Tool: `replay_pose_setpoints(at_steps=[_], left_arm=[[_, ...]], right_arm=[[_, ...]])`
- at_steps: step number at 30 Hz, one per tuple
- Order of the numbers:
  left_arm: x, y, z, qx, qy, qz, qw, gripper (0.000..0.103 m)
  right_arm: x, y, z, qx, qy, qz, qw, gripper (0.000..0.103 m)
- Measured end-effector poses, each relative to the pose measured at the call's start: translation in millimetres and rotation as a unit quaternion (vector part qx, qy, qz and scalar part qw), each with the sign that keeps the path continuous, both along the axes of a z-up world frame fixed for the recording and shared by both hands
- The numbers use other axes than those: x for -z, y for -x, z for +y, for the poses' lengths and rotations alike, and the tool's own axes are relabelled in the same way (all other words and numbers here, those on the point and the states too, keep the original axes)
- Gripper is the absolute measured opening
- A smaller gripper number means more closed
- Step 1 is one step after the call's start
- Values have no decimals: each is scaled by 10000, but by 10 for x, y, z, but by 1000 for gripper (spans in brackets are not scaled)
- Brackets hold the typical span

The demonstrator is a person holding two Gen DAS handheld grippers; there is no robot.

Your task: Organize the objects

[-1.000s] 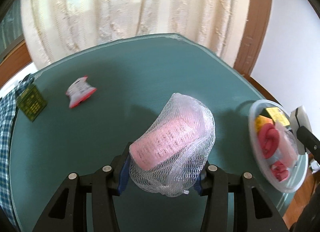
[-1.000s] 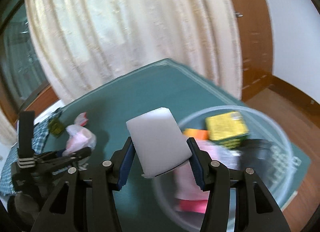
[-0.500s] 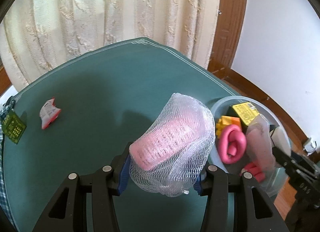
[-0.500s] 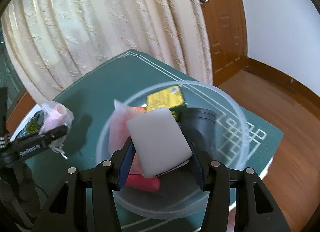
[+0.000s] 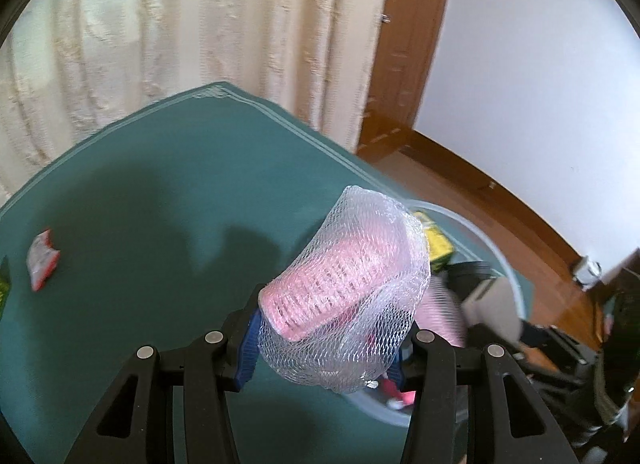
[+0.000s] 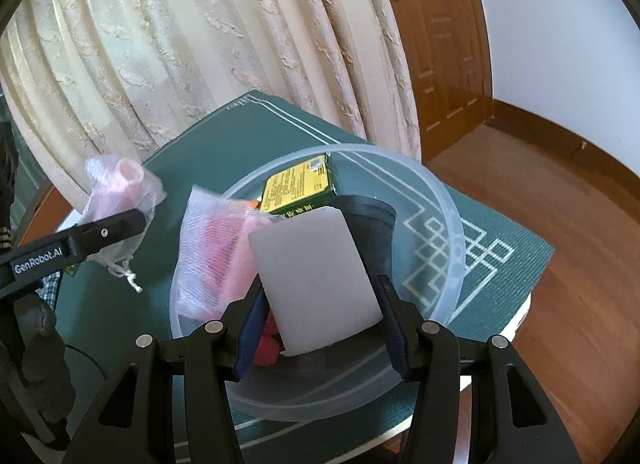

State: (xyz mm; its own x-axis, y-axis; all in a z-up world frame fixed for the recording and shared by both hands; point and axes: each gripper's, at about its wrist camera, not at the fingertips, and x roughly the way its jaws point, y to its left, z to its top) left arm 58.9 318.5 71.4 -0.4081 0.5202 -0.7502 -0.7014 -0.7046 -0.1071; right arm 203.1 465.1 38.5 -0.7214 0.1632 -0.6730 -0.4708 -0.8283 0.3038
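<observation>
Between the fingers of the right gripper, a white block is sitting clamped directly above the clear bowl. Releasing it risks knocking the crowded contents. The left gripper is clamping a netted pink roll, projecting forward, just beside the bowl rim; its loose mesh may be snagging.

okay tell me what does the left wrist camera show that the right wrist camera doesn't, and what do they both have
Only the left wrist view shows the small red and white packet lying on the green tablecloth, and the left gripper shut on the pink roller in white netting.

Only the right wrist view shows the right gripper shut on the white foam block over the bowl, plus a netted pink bundle inside it.

Both show the clear plastic bowl, the yellow and green box, the cream curtain and the wooden door.
</observation>
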Motion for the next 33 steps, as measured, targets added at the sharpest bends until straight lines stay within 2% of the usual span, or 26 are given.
replay_pose_setpoints(at_steps=[8, 13, 14, 15, 17, 33], left_arm=[[-44, -105, 344, 587, -141, -282, 9978, 53], [-8, -133, 576, 852, -91, -331, 9958, 55], [1, -125, 604, 894, -109, -389, 9952, 61], [10, -114, 634, 922, -137, -437, 9947, 75], [22, -83, 641, 898, -230, -481, 9945, 90], [2, 171, 233, 268, -505, -630, 9964, 92]], right_arm=[[58, 40, -77, -224, -271, -159, 9993, 54], [59, 24, -95, -286, -322, -165, 9989, 54], [58, 18, -91, -283, -313, -158, 9990, 54], [58, 18, -91, -281, -315, -156, 9990, 54], [59, 8, -86, -263, -302, -138, 9991, 54], [-67, 7, -66, -37, -357, 72, 9993, 54]])
